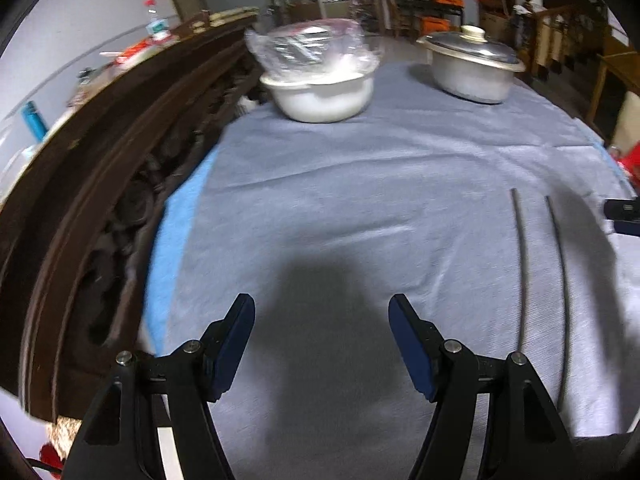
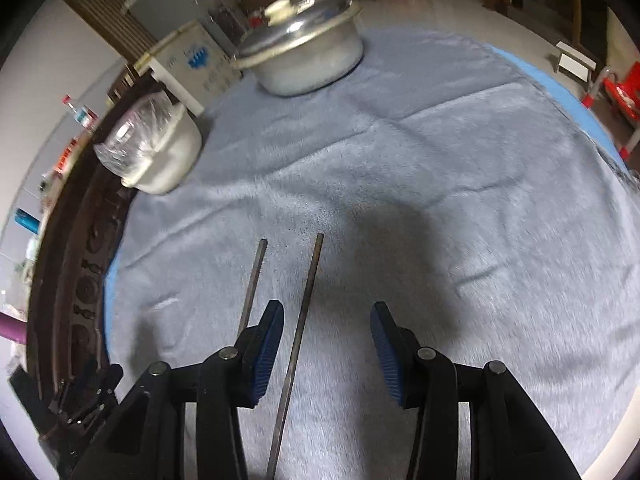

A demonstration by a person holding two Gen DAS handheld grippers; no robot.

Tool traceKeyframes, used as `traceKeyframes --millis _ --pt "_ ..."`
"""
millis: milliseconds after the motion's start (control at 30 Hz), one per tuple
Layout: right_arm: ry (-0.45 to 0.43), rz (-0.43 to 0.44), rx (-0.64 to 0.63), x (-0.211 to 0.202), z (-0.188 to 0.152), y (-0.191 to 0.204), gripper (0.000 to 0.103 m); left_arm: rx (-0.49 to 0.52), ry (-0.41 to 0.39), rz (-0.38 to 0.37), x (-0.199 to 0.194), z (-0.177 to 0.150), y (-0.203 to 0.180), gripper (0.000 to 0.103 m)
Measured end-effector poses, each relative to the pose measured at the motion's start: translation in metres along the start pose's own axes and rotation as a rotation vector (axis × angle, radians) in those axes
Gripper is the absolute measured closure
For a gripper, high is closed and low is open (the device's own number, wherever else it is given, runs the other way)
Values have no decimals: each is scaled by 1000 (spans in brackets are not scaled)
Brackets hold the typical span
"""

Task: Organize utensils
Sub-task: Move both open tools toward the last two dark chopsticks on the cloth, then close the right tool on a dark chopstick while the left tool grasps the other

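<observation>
Two thin dark metal chopsticks (image 1: pixel 524 272) (image 1: pixel 564 280) lie side by side on the grey-blue cloth (image 1: pixel 360 184), to the right of my left gripper (image 1: pixel 322 304). That gripper hovers open over bare cloth with nothing between its fingers. In the right wrist view one chopstick (image 2: pixel 304 312) runs along the cloth between the jaws of my right gripper (image 2: pixel 327 308), close to the left pad (image 2: pixel 266 344) without being pinched. The other chopstick (image 2: pixel 253 280) passes behind that left finger. The right gripper is open.
A white pot under a plastic-wrapped lid (image 1: pixel 320 92) (image 2: pixel 160 156) and a lidded metal pot (image 1: pixel 472 68) (image 2: pixel 304 52) stand at the far side of the cloth. Dark carved wooden furniture (image 1: pixel 100 200) borders the table's left edge. A red stool (image 2: pixel 620 92) stands beyond the right edge.
</observation>
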State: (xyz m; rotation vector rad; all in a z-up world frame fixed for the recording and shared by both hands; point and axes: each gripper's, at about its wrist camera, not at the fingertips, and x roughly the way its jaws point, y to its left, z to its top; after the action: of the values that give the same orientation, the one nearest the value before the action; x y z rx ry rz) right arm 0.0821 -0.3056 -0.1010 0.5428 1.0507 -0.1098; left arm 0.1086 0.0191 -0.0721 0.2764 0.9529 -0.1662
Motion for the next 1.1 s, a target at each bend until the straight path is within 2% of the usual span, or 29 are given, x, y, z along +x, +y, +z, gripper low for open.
traceKeyframes --millis 100,167,300,367,500,567,767,933,1100 --pt "48 -18 2 17 12 8 55 14 28 -49 7 10 -5 33" --pt "80 -39 1 29 17 12 60 20 45 -70 11 14 -8 33" --pt "110 -104 -10 51 26 20 65 27 52 -90 13 20 -12 33" --pt "120 -125 -9 59 30 24 71 26 50 -92 14 23 -12 33" --pt "132 -177 -54 72 34 36 73 30 44 -99 16 29 -12 33" --pt "141 -193 -59 78 35 38 79 43 35 -103 17 34 -15 33" --pt "111 -233 -127 79 36 43 95 75 24 -165 23 54 -34 33" --pt "82 -234 -152 74 37 34 95 105 26 -236 34 74 -64 33" --pt "66 -221 -143 66 40 11 95 151 67 -315 54 85 -108 33"
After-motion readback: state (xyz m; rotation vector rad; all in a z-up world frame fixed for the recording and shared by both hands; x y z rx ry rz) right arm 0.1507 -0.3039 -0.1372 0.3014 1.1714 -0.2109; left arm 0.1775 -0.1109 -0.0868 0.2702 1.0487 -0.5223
